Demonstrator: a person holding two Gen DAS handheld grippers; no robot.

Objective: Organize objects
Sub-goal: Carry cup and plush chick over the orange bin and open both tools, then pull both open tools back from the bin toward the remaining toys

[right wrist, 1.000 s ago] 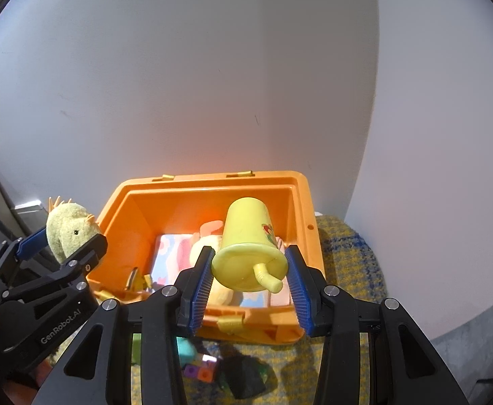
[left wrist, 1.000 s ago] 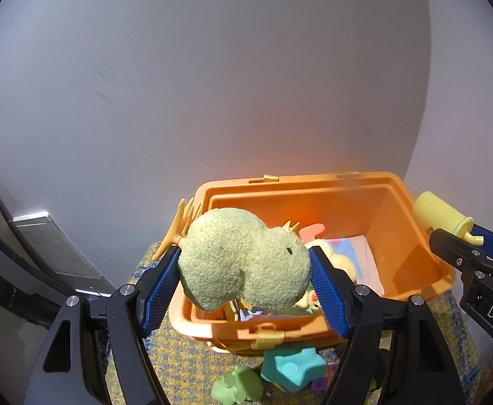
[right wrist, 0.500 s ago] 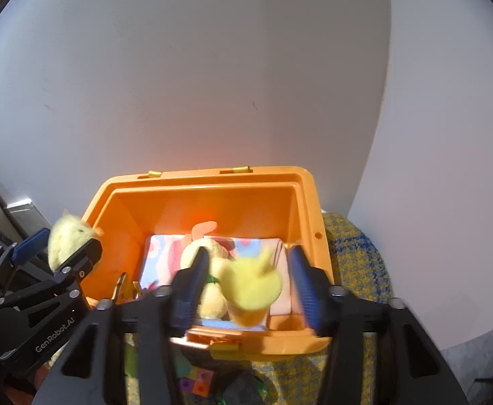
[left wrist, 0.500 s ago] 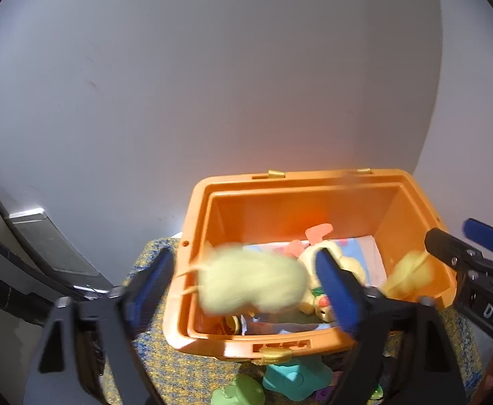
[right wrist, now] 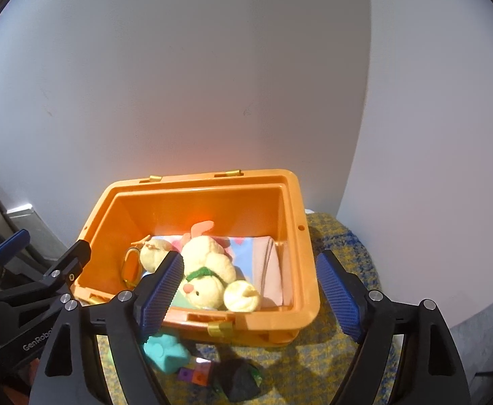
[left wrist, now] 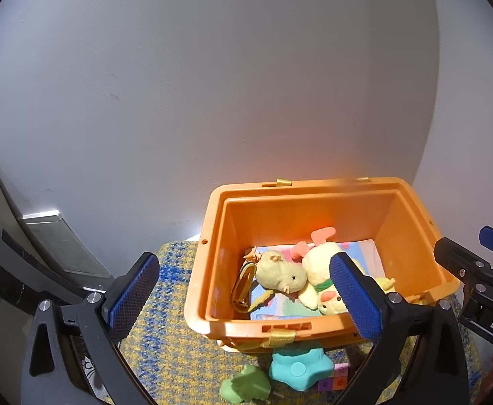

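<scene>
Orange bin holds our chick plush and yellow cup — both grippers' jaws spread, empty.

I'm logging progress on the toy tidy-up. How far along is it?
Done: the small chick plush, the larger duck plush and the yellow cup lie inside the orange bin. In hand: nothing; the left hand-held gripper and right hand-held gripper are both open. Left: the teal star, green toy, small cubes and a dark object on the mat.
</scene>
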